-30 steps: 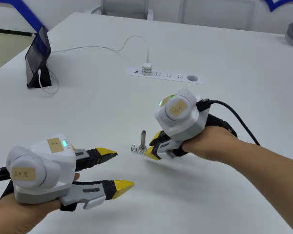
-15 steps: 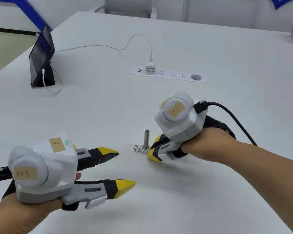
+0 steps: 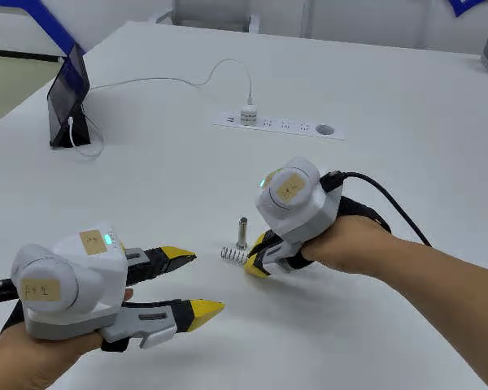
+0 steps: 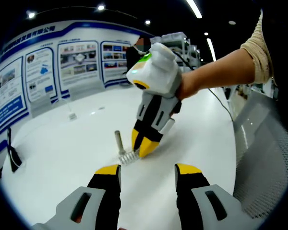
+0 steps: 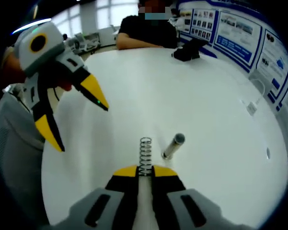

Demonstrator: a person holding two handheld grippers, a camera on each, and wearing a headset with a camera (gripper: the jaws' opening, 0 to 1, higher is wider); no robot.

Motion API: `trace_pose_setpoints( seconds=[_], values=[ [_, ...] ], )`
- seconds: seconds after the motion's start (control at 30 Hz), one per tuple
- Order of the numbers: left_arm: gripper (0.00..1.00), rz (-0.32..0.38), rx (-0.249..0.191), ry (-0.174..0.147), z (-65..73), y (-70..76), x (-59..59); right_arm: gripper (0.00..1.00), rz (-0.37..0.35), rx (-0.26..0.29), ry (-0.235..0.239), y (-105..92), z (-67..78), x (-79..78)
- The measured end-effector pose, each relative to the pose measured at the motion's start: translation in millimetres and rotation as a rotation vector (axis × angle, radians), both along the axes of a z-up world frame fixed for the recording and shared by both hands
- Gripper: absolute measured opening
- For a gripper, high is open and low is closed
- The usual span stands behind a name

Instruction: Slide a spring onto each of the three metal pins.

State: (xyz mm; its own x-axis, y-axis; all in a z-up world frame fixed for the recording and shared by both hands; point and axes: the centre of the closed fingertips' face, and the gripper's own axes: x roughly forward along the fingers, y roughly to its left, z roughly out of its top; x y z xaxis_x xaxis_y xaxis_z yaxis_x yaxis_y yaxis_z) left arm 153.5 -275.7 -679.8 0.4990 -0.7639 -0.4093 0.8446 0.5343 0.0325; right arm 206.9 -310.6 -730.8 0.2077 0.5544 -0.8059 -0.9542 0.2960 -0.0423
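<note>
A short metal pin stands upright on the white table. Just in front of it a small coil spring lies horizontal, and my right gripper is shut on its near end. In the right gripper view the spring sticks out from between the yellow tips, with the pin just to its right. My left gripper hovers open at the near left with nothing between its fingers. From the left gripper view, the pin, the spring and the right gripper's tips lie ahead.
A white power strip with a plugged-in charger and cable lies at the table's middle back. A dark tablet on a stand sits at the far left. A seated person shows across the table in the right gripper view.
The right gripper has eased the spring slightly toward me, away from the pin's base. The left gripper has stayed put.
</note>
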Motion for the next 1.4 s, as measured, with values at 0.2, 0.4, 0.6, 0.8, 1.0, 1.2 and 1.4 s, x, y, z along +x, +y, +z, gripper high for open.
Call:
trace_pose_setpoints(
  seconds=[0.2, 0.4, 0.6, 0.8, 1.0, 1.2, 1.4],
  values=[
    [0.46, -0.016, 0.002, -0.006, 2.0, -6.8, -0.3, 0.12, 0.045, 0.003, -0.001, -0.5, 12.1, -14.6],
    [0.45, -0.028, 0.001, -0.012, 3.2, -10.4, -0.4, 0.12, 0.098, -0.012, -0.005, -5.5, 24.9, -28.9],
    [0.45, -0.055, 0.008, -0.016, 2.3, -20.8, -5.2, 0.12, 0.159, -0.029, -0.008, -15.0, 40.5, -43.2],
    [0.44, -0.085, 0.011, -0.021, 2.5, -30.4, -9.7, 0.12, 0.222, -0.039, -0.002, -20.3, 49.8, -57.6],
    [0.39, -0.122, 0.014, -0.037, 5.1, -38.7, -14.8, 0.12, 0.272, -0.053, 0.012, -22.6, 51.0, -67.2],
    [0.31, -0.158, 0.018, -0.064, 8.3, -45.1, -19.6, 0.12, 0.313, -0.059, 0.024, -21.3, 53.7, -76.7],
    [0.22, -0.18, 0.028, -0.085, 9.3, -47.7, -22.7, 0.12, 0.342, -0.067, 0.026, -21.0, 56.1, -82.1]
  ],
)
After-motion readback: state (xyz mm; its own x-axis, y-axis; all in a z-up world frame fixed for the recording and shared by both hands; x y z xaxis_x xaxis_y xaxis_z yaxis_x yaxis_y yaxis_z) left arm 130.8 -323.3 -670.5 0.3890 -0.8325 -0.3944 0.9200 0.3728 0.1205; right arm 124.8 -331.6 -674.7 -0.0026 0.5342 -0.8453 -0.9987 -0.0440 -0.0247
